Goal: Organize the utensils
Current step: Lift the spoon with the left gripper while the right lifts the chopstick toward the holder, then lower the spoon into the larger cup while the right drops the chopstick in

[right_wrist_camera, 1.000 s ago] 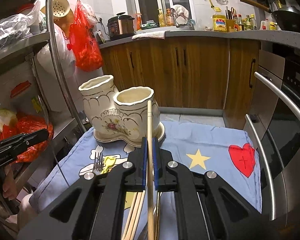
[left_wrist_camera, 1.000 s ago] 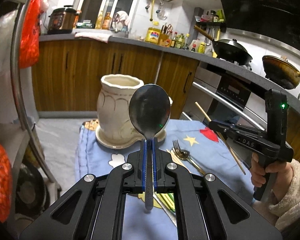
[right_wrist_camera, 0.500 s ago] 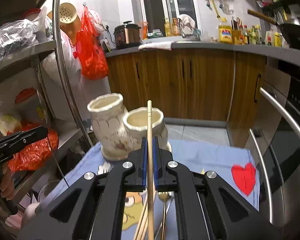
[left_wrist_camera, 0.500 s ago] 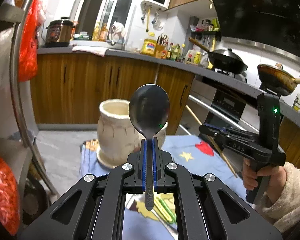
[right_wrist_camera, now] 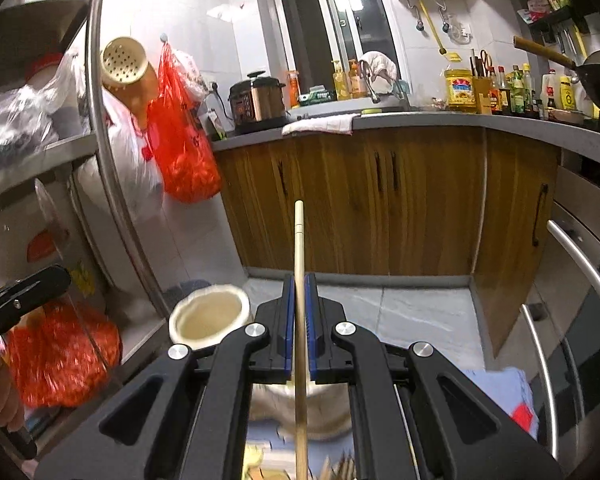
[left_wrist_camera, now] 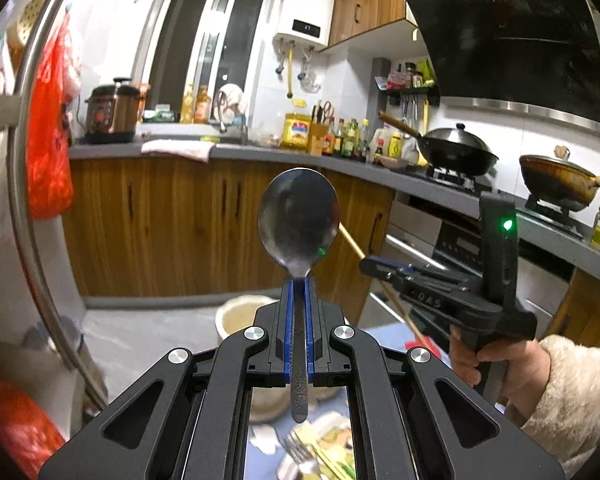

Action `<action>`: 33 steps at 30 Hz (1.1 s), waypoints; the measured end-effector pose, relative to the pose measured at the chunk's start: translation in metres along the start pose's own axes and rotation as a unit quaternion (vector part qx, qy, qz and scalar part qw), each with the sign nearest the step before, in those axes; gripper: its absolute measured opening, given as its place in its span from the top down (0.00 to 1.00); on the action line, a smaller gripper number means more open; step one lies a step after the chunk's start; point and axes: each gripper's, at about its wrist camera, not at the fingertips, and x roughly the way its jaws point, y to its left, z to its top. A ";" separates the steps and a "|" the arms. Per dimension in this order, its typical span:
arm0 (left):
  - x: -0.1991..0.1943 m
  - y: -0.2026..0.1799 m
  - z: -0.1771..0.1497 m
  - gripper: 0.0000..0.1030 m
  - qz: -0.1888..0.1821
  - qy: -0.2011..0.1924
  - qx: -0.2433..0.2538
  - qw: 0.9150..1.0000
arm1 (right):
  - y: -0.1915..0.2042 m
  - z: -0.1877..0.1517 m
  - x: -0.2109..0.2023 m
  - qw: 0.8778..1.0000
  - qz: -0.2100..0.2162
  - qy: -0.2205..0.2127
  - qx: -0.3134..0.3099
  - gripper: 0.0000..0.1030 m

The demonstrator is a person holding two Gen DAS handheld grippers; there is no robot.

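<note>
1. Our left gripper (left_wrist_camera: 299, 292) clamps a metal spoon (left_wrist_camera: 299, 222) by the neck, bowl upright, above and just short of the cream ceramic holder (left_wrist_camera: 242, 312).
2. Our right gripper (right_wrist_camera: 299, 292) pinches one wooden chopstick (right_wrist_camera: 299, 264), just right of the holder's (right_wrist_camera: 210, 316) open mouth.
3. Risk: both utensils stick out far beyond their pads; catching the rim could twist them loose or tip the holder.
4. Its second compartment, probably below the jaws, is hidden, so aiming is uncertain.

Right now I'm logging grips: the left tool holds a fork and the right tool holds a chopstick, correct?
Not quite. The left tool holds a spoon, not a fork, as the left wrist view shows. The right tool does hold a chopstick.
</note>
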 end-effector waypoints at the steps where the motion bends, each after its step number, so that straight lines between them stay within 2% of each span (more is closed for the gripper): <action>1: 0.002 0.002 0.005 0.94 0.001 -0.002 -0.001 1.000 | 0.000 0.004 0.004 1.000 0.001 -0.003 0.002 0.95; 8: 0.028 0.022 0.037 0.94 0.021 -0.016 -0.002 1.000 | -0.010 0.021 0.044 0.998 0.021 -0.021 0.046 0.95; 14: 0.059 0.029 0.041 0.94 0.039 -0.007 0.004 0.999 | -0.016 0.021 0.066 0.996 0.029 -0.050 0.071 0.95; 21: 0.094 0.034 0.016 0.94 0.047 0.027 0.002 0.999 | -0.017 0.015 0.079 0.996 0.006 -0.076 0.053 0.95; 33: 0.115 0.042 -0.024 0.94 0.042 0.068 -0.005 0.997 | -0.019 0.007 0.090 0.996 -0.016 -0.086 0.034 0.95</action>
